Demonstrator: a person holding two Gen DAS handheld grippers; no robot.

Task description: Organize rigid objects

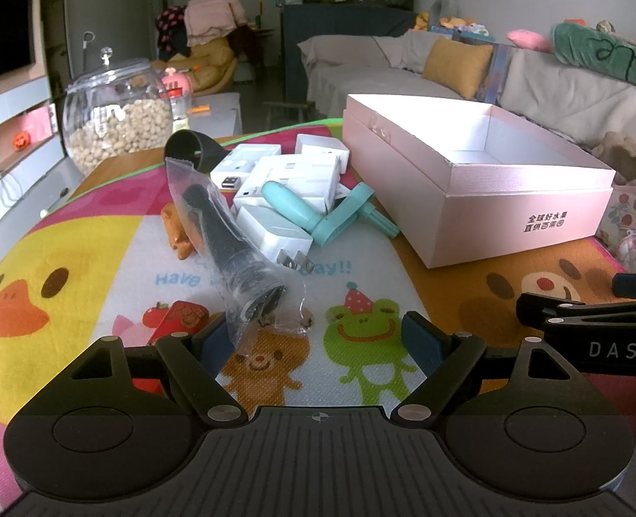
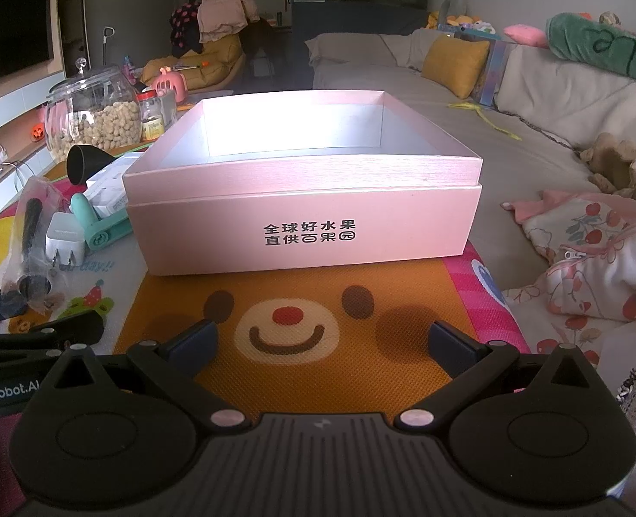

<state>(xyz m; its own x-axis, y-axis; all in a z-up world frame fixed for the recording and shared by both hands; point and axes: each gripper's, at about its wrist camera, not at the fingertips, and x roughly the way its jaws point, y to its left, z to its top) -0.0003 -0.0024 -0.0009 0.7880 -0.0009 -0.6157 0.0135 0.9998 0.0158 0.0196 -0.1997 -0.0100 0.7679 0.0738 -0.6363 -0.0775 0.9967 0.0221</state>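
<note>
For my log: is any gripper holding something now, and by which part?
Nothing is held. Left gripper and right gripper are both open; the bagged black tool lies free.

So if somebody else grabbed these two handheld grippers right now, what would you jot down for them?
Left gripper: open, holding nothing, low over the cartoon mat, aimed at the bagged black tool.
Right gripper: open, holding nothing, facing the pink box.
Box: looks empty inside, though the bright glare hides part of the floor.
The pile sits left of the box: white charger, teal gadget, white cartons, black funnel, orange figurine.
Done: nothing boxed yet.
Left: probably move every piece into the box, the bagged tool first.
</note>
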